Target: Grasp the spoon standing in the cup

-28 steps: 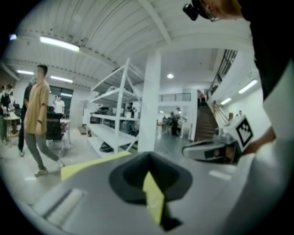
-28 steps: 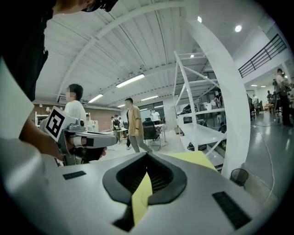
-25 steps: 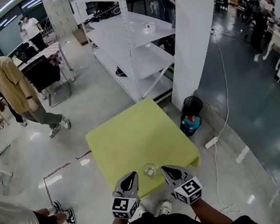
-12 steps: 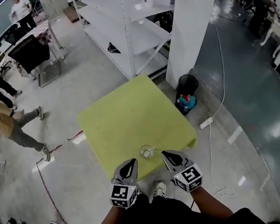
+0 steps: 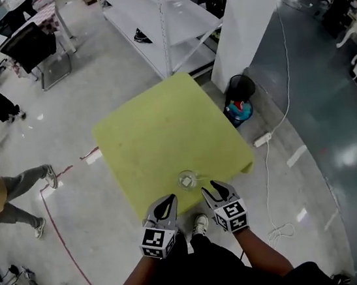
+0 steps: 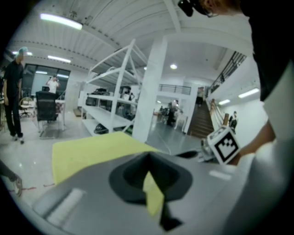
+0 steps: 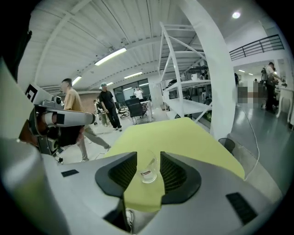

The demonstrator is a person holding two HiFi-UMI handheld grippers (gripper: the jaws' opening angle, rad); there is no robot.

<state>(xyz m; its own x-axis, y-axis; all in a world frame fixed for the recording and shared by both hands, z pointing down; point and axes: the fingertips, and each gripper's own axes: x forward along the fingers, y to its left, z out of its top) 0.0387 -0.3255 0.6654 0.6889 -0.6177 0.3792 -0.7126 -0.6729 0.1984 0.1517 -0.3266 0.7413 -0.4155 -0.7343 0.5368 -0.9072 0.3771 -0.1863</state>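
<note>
The right gripper [image 7: 148, 158] is opening its 2 dark ribbed jaws and grips nothing. The left gripper [image 6: 147, 158] is clenched and empty. 1 clear glass cup [image 7: 148, 172] stands untouched on the 1 yellow-green square table [image 5: 157, 128], near its near edge, just ahead of the right jaws' gap. I can't make out the spoon.

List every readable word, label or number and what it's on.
Clear glass cup: small red-and-white label, too blurred to read.
White cubes on the left hand-held gripper and right hand-held gripper (jaws opening, empty, cup just ahead): black-and-white square patterns, no letters.
Nothing else legible.
</note>
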